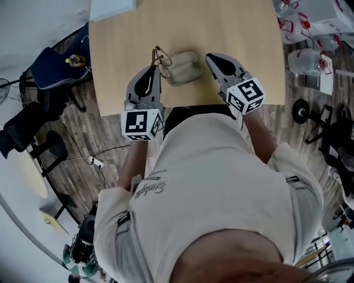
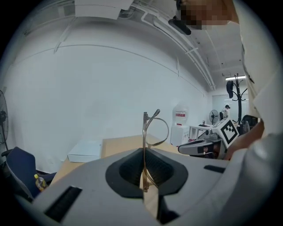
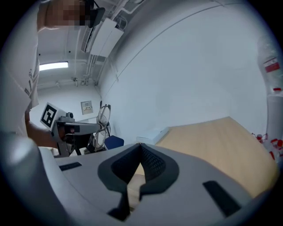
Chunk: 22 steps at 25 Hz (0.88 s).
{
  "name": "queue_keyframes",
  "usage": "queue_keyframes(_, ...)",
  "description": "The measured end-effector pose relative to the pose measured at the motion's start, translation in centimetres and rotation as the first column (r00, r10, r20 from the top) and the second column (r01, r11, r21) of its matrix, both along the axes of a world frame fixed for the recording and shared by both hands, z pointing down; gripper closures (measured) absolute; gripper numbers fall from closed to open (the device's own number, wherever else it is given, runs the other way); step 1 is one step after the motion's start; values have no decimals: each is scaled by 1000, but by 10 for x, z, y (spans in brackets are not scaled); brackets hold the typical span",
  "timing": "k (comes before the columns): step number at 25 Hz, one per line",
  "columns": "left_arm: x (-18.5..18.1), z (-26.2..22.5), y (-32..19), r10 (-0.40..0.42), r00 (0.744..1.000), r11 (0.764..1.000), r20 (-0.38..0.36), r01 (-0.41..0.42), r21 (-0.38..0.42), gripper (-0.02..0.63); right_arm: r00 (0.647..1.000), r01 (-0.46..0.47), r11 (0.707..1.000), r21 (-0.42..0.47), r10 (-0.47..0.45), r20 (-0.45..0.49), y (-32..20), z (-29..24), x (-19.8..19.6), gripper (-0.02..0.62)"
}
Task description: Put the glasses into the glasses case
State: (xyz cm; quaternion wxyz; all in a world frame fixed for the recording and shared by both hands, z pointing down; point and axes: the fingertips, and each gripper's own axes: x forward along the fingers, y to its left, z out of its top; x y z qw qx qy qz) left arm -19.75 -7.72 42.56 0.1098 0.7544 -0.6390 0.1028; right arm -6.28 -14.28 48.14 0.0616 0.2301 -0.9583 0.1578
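Note:
Thin gold-rimmed glasses (image 1: 161, 57) are pinched in my left gripper (image 1: 155, 66), which is shut on the frame. In the left gripper view the glasses (image 2: 152, 128) stand upright out of the closed jaws of the left gripper (image 2: 143, 152). A pale, open glasses case (image 1: 184, 67) lies on the wooden table (image 1: 238, 33), just right of the glasses. My right gripper (image 1: 210, 57) is shut on nothing, its tip beside the case's right end. In the right gripper view the right gripper (image 3: 140, 145) has its jaws closed, and the glasses (image 3: 102, 115) show at the far left.
A white flat box (image 1: 112, 8) lies at the table's far left corner. Plastic bottles (image 1: 305, 58) crowd the floor to the right, and a blue chair (image 1: 52, 66) stands to the left. The table's near edge runs under both grippers.

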Motion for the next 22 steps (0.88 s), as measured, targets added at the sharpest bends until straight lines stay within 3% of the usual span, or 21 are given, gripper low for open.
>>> queue_keyframes(5, 13, 4, -18, 52, 998, 999, 30, -52, -4, 584, 997, -20, 999, 36, 23, -74, -4, 15, 18, 598)
queue_keyframes(13, 12, 21, -25, 156, 987, 987, 37, -155, -41, 584, 991, -98, 994, 47, 102, -85, -7, 7, 11, 598)
queue_keyframes(22, 9, 96, -22, 329, 941, 926, 84, -304, -225, 584, 969, -238, 971, -11, 236, -75, 2, 9, 15, 599)
